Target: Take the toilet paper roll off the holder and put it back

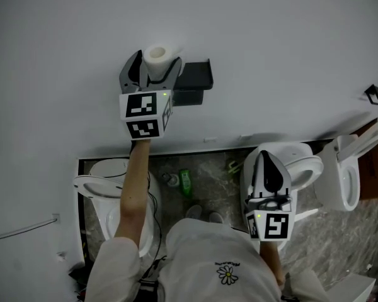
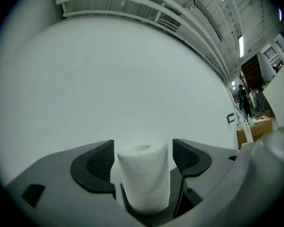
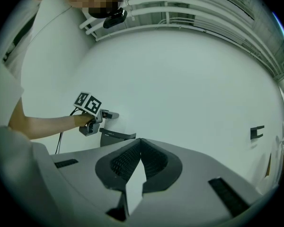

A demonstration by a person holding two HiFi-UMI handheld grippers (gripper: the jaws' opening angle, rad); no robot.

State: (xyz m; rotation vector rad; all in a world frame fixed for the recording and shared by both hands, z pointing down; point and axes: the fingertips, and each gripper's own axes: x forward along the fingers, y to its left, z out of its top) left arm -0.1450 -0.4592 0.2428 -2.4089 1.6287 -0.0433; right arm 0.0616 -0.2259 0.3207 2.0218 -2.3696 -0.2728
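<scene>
A white toilet paper roll [image 1: 157,54] stands upright between the jaws of my left gripper [image 1: 156,60], raised against the white wall just left of the black holder [image 1: 196,75]. In the left gripper view the roll [image 2: 143,174] fills most of the space between the pads [image 2: 100,161], with a thin gap on each side, so the gripper [image 2: 143,151] is open around it. Whether the roll rests on part of the holder is hidden. My right gripper [image 1: 268,162] hangs low on the right over a toilet, shut [image 3: 141,148] and empty. In its view the holder [image 3: 117,136] and left gripper [image 3: 92,119] show.
Three white toilets line the marble floor below: one left [image 1: 101,190], one under the right gripper [image 1: 305,165], one far right [image 1: 343,181]. A green bottle [image 1: 185,182] stands on the floor between them. A small black bracket [image 1: 376,94] is fixed to the wall at right.
</scene>
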